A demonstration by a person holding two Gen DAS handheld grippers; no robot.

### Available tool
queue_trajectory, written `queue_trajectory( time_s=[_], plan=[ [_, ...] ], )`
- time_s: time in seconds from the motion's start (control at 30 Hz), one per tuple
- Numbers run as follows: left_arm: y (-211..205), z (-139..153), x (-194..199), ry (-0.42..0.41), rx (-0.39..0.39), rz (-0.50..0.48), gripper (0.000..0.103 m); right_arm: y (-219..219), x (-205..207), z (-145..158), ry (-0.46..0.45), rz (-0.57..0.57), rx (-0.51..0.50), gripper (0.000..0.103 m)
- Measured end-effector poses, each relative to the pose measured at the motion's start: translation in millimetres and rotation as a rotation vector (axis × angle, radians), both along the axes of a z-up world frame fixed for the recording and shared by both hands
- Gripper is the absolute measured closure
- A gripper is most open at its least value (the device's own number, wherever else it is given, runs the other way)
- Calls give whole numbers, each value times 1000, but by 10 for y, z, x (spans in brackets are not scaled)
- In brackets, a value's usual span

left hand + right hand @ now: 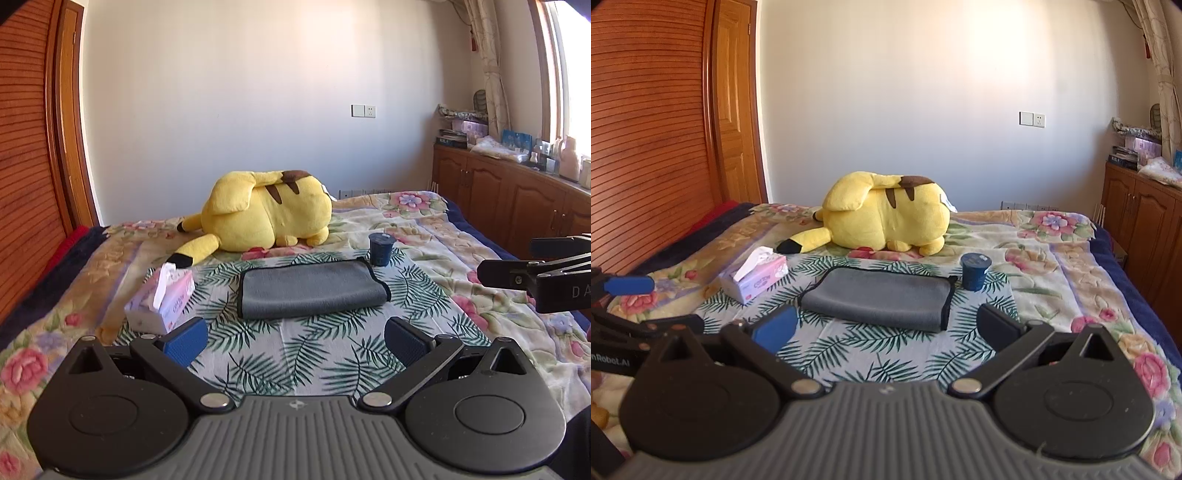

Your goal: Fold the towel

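A grey towel with a dark edge lies folded flat on a palm-leaf cloth on the bed; it also shows in the right wrist view. My left gripper is open and empty, held short of the towel's near edge. My right gripper is open and empty, also just short of the towel. The right gripper shows at the right edge of the left wrist view, the left gripper at the left edge of the right wrist view.
A pink tissue box lies left of the towel. A dark blue cup stands at its far right corner. A yellow plush toy lies behind. A wooden cabinet runs along the right, a wardrobe on the left.
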State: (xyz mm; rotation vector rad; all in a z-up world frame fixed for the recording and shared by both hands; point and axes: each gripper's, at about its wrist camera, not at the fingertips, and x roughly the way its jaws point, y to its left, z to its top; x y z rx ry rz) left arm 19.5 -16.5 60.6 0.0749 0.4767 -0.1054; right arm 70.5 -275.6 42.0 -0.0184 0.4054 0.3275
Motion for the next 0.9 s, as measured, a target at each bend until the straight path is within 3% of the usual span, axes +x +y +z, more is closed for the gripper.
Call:
queue_trajectory(
  time_s=[0.9],
  plan=[
    [52,-530,-402,32,-39,16,16,68,-388,-487,41,-2,18,0]
  ],
)
